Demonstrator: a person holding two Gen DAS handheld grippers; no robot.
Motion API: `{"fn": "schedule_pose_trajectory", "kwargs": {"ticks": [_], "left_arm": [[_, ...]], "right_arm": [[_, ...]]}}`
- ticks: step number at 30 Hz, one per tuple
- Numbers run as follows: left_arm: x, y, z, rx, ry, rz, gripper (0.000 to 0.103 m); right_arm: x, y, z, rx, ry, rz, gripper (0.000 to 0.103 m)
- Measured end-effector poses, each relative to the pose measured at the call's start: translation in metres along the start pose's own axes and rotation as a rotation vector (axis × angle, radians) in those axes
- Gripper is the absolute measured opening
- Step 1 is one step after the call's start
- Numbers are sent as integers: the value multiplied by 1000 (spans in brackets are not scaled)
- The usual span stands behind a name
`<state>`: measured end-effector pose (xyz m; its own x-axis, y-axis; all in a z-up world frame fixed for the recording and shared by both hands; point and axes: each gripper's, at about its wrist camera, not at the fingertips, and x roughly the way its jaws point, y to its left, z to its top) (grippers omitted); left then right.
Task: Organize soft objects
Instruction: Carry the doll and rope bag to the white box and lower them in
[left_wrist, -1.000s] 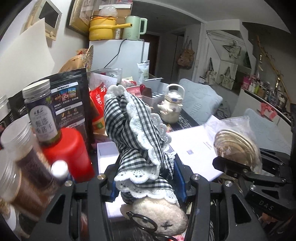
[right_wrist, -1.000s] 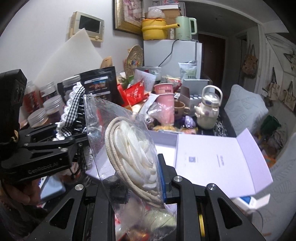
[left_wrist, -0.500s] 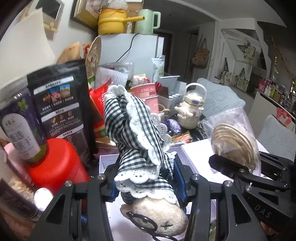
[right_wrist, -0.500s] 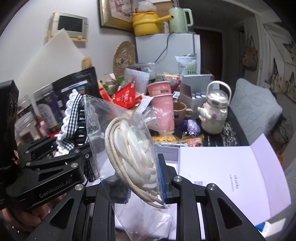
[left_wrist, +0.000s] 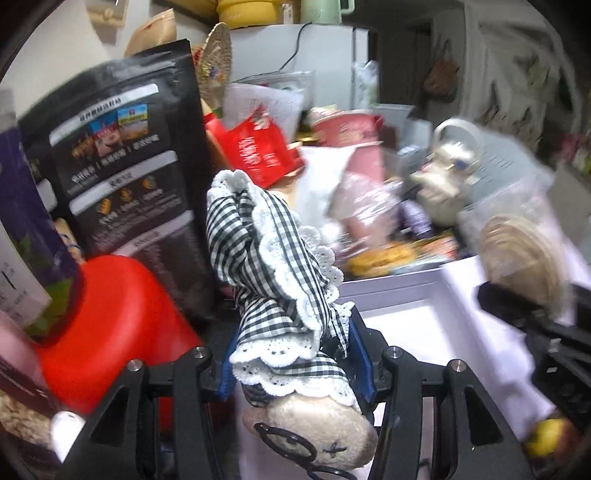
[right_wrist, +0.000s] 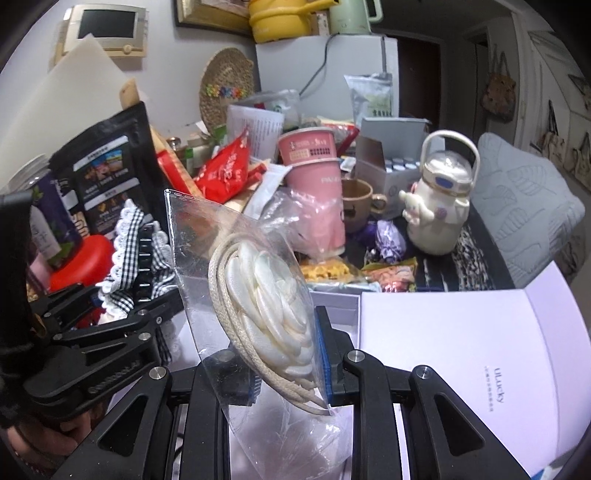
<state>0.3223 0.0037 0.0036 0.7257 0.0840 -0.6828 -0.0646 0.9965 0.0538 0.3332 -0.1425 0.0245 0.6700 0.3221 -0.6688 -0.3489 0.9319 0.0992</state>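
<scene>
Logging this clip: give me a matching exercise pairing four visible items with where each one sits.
Items:
1. gingham-dressed plush doll
2. clear bag with white fabric flower
3. cream teapot-shaped bottle
4. open white gift box

Places:
A. below both grippers
B. clamped in the right gripper
C. standing behind the box
D. clamped in the left gripper

Pairs: 1-D, 2-B, 3-C, 4-A

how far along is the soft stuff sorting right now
Nothing looks put away yet: the visible part of the open white box is bare. Both soft items are in hand. The left gripper is shut on the gingham plush doll; the right gripper is shut on the clear bag with the cream fabric flower. Left: setting both down, probably in the box.
</scene>
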Motion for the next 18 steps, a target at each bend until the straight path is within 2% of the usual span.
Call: {"fn": "schedule_pose_trajectory", "kwargs": {"ticks": [2,4,6,11,18], "left_arm": [[4,-3,-1,7,17,-23,55],[8,-1,-2,-5,38,-53,58],[11,-3,-2,2,57,-36,59],[5,-4,-1,12,47,-3,59],[-12,-3,6,13,14,-5,59]], "right_arm": [[4,-1,-2,7,17,-7,29],[6,-2,-3,13,29,-18,41],[7,-3,-4,20,37,-13,49],[5,-7,-7,30,50,-31,50],[-3,-7,-7,41,47,-39,50]]}}
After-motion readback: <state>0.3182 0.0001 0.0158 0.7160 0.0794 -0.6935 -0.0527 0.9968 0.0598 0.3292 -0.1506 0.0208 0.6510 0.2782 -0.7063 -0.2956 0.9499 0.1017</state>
